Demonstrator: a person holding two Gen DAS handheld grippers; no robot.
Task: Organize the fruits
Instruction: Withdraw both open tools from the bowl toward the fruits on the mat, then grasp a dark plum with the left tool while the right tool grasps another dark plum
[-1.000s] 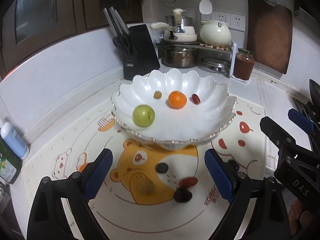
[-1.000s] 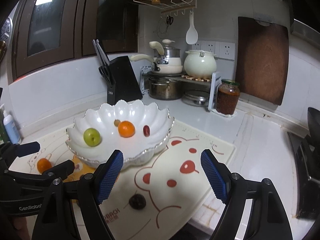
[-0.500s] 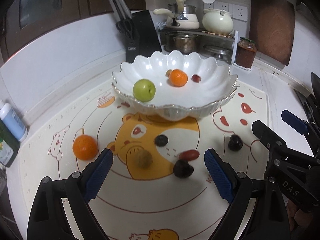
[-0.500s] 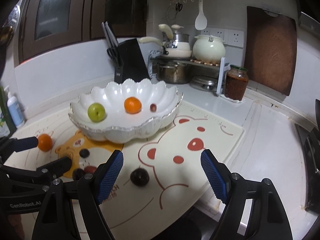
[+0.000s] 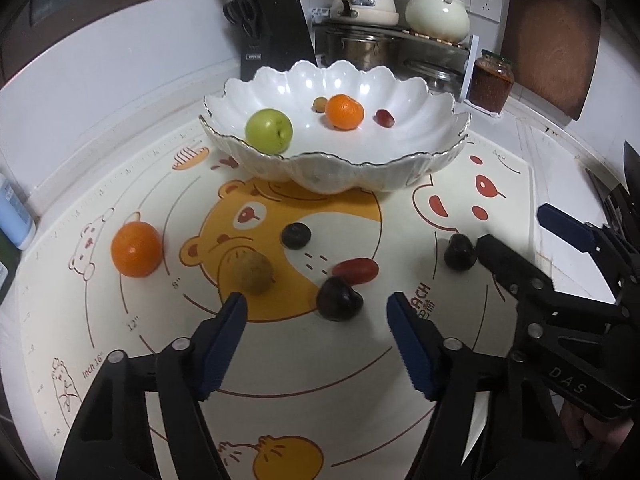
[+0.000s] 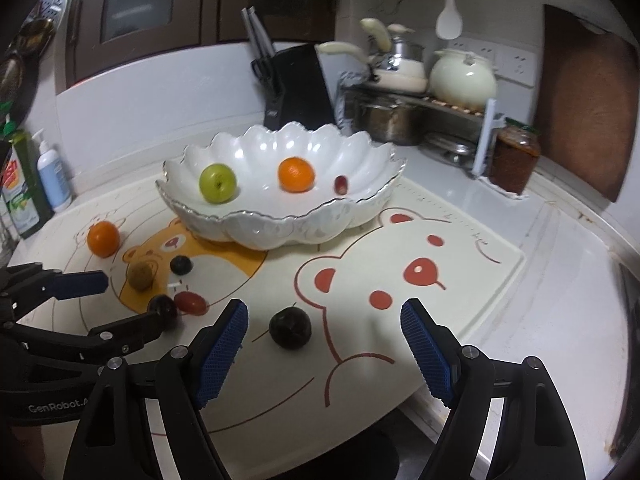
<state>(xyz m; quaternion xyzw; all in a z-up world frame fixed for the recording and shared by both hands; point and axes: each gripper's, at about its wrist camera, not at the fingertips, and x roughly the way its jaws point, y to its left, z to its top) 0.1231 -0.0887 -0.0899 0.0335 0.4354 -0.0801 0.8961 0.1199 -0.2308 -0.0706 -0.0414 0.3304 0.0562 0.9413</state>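
While both stand spread and empty, left gripper (image 5: 316, 312) before dark plum (image 5: 339, 299); right gripper (image 6: 323, 322) near another plum (image 6: 290, 327)

The small brownish fruit (image 5: 319, 103) sits half tucked behind the orange (image 5: 344, 111) in the bowl (image 5: 420, 92), too tiny to tell what it is, and the blue bottle (image 5: 12, 220) is cut off at the edge.

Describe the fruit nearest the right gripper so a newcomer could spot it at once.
Start at the white scalloped bowl on the bear-print mat. Come toward the camera to the white bear's outline, where one dark round plum lies just ahead of the open right gripper. Unlike the other dark fruits, it sits alone, off the orange bear.
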